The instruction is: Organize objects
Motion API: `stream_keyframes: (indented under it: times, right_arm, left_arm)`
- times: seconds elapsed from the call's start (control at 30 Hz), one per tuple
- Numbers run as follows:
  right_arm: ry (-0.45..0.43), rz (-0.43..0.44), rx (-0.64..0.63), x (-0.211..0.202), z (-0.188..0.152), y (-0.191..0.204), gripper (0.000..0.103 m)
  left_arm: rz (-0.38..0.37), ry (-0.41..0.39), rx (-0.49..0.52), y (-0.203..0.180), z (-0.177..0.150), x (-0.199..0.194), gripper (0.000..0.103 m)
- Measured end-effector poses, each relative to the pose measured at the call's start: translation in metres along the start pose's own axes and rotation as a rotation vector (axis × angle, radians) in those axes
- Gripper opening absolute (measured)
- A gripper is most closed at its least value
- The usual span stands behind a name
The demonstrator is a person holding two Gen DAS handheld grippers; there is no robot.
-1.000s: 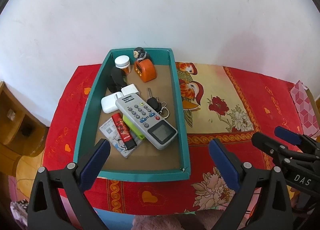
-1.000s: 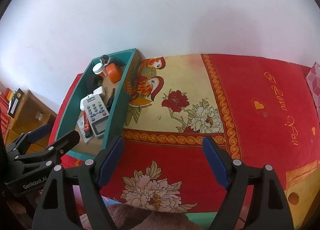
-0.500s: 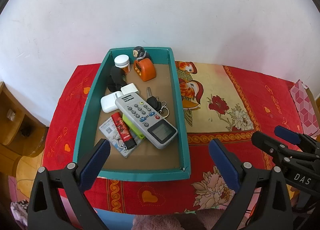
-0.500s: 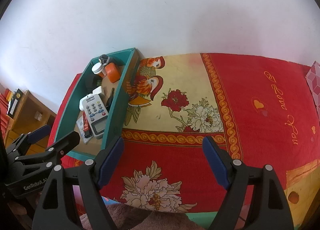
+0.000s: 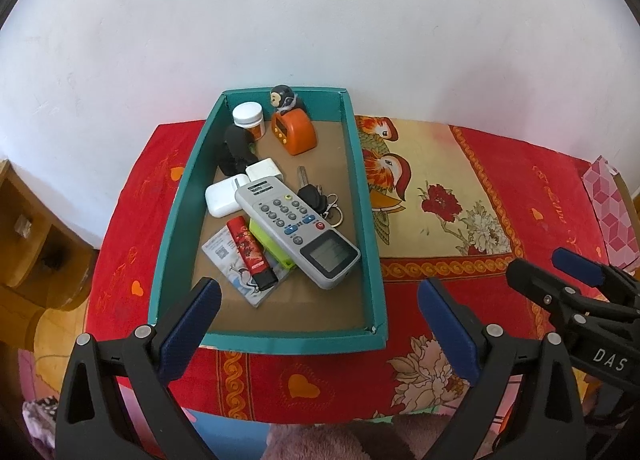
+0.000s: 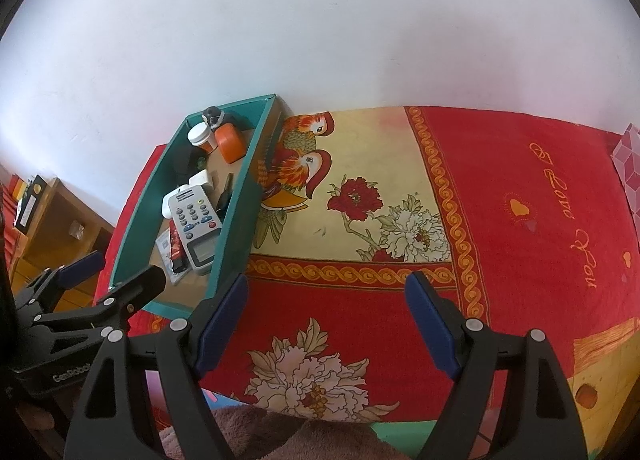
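Left wrist view: teal box (image 5: 368, 196) on the red cloth (image 5: 520, 180) holds everything. Grey remote (image 5: 296, 226) lies diagonally on top, stiff, light, slick plastic (take it across the narrow sides). Below it, the red tube (image 5: 251, 252), then keys (image 5: 320, 198), which look loose and jangly. Left gripper (image 5: 318, 324) and right gripper (image 6: 326, 324) both gape wide, holding nothing.

Box (image 5: 362, 196) sits on the desk (image 5: 460, 188), left part, far end against the wall (image 5: 320, 20). In box: jar (image 5: 249, 118) and timer (image 5: 296, 132) at back; remote (image 5: 298, 226) lies centre atop card (image 5: 236, 264); keys (image 5: 316, 196) right of remote.
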State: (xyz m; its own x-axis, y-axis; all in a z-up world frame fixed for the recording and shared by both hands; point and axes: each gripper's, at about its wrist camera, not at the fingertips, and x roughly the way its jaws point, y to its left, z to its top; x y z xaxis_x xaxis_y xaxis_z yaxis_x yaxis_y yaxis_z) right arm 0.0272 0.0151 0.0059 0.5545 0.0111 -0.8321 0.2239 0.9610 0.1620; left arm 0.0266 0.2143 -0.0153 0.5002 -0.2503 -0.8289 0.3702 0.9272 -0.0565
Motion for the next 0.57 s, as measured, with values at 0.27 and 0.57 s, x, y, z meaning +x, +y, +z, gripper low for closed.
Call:
stream_keyframes:
  times: [0.27,0.57]
  right_arm:
    - [0.002,0.002,-0.001,-0.0002,-0.0002,0.0005,0.082]
    - [0.001,0.000,0.002,-0.0011,-0.0006,0.0000,0.082]
  left_arm:
    - [0.000,-0.002,-0.002,0.0019,-0.0001,-0.0007,0.100]
    - [0.001,0.004,0.001,-0.0001,0.0001,-0.0008,0.100]
